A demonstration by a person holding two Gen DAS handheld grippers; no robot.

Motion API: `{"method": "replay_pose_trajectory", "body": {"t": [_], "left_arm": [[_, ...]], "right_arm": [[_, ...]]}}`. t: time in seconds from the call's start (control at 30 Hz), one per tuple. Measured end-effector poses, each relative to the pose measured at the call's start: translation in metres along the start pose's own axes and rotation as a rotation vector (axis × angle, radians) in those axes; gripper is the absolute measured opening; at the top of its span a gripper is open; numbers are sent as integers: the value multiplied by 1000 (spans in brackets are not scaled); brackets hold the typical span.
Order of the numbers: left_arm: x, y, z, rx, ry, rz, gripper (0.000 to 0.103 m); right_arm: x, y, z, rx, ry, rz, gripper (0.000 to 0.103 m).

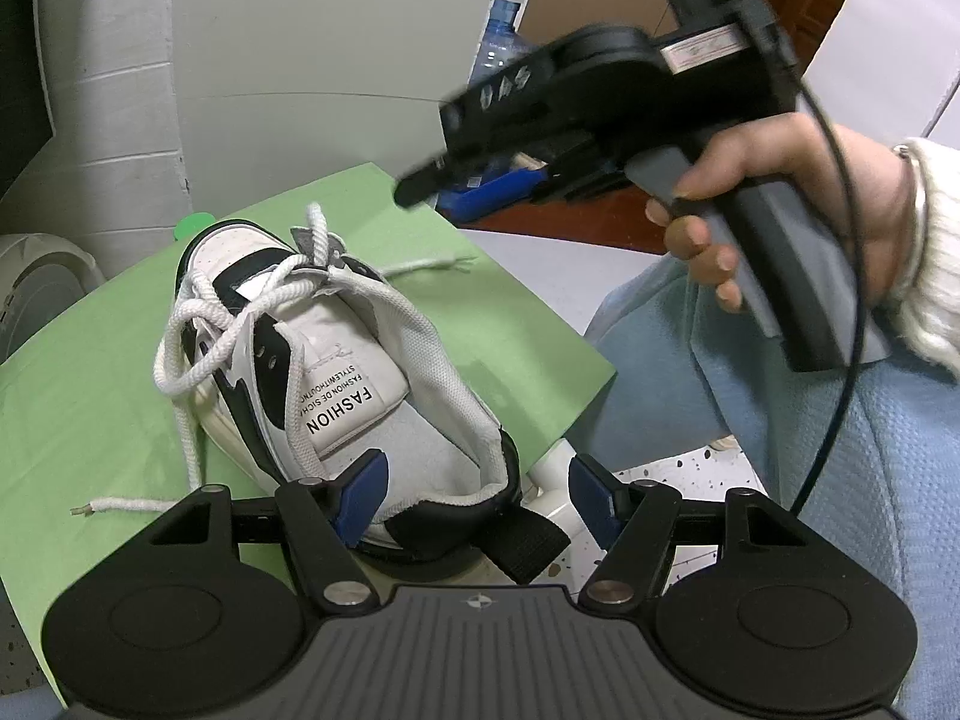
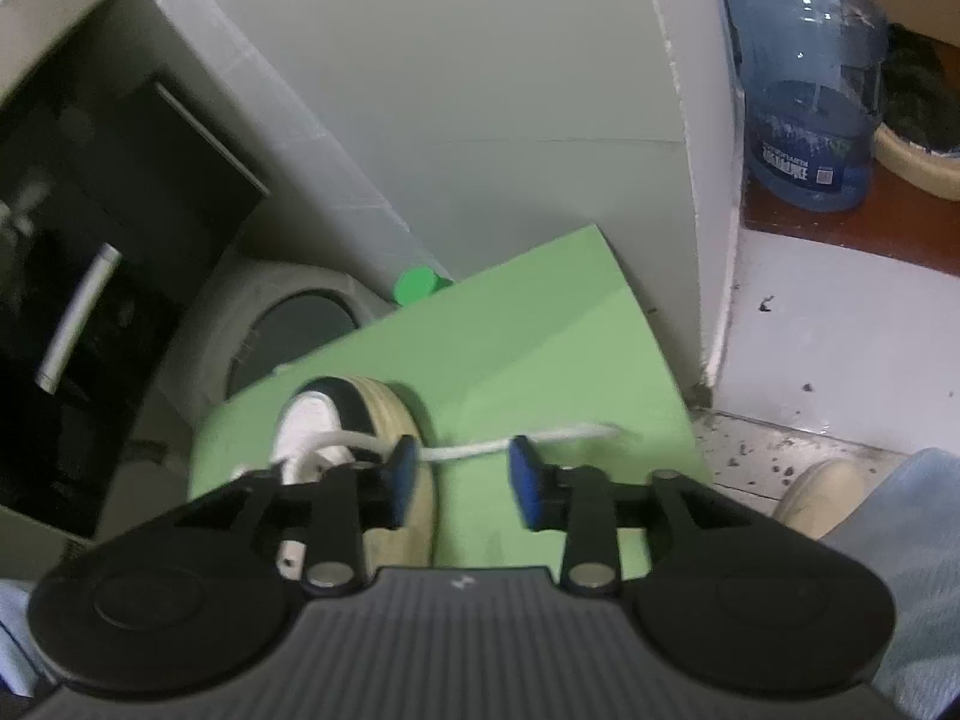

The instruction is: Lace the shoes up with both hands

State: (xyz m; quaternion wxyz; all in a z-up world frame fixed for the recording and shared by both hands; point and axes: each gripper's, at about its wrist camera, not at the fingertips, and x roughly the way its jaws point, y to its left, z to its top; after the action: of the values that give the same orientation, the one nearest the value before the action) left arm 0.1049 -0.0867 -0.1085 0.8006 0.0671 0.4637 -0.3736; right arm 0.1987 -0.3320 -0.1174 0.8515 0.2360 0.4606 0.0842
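Observation:
A white and black sneaker (image 1: 336, 372) lies on a green mat (image 1: 90, 360), toe pointing away. Its white lace (image 1: 198, 330) is loosely tangled over the front eyelets, one frayed end (image 1: 120, 504) on the mat at the left and the other (image 1: 432, 264) trailing to the right. My left gripper (image 1: 474, 495) is open, its blue pads (image 1: 363, 492) on either side of the heel, the right pad clear of it. My right gripper (image 2: 465, 480) is open above the mat beside the shoe's toe (image 2: 372, 408); a stretch of lace (image 2: 480, 450) runs across between its tips, untouched. In the left wrist view a hand holds the right gripper (image 1: 414, 186) above the shoe.
A blue water jug (image 2: 804, 90) stands on a brown ledge at the right. A dark cabinet door with a metal handle (image 2: 78, 324) and a grey round appliance (image 2: 288, 324) sit left of the mat. A green round cap (image 2: 414, 285) lies behind it. The person's light-blue trouser leg (image 1: 780, 480) fills the right.

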Motion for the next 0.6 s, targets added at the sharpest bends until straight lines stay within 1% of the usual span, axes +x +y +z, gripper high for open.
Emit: {"method": "replay_pose_trajectory", "body": {"t": [0.03,0.07,0.13,0.17,0.27,0.43,0.5,0.6], "left_arm": [[0,0,0,0,0,0,66],[0,0,0,0,0,0,66],[0,0,1,0,0,0,66],[1,0,1,1,0,0,66],[2,-1,0,3,0,2,66],[2,-1,-1,4,1,3,66],[2,-1,-1,5,2,4,66],[3,-1,0,8,2,7,66]], "right_arm": [[-4,1,0,12,-9,15,75],[-8,2,0,20,-18,33,82],[-16,5,-1,22,-25,63,100],[-19,8,-2,20,-25,73,103],[-25,16,-8,7,-3,75,103],[-21,25,-21,17,73,-18,103],[-19,27,-29,14,78,-31,103],[-19,33,-38,-48,63,-31,103]]}}
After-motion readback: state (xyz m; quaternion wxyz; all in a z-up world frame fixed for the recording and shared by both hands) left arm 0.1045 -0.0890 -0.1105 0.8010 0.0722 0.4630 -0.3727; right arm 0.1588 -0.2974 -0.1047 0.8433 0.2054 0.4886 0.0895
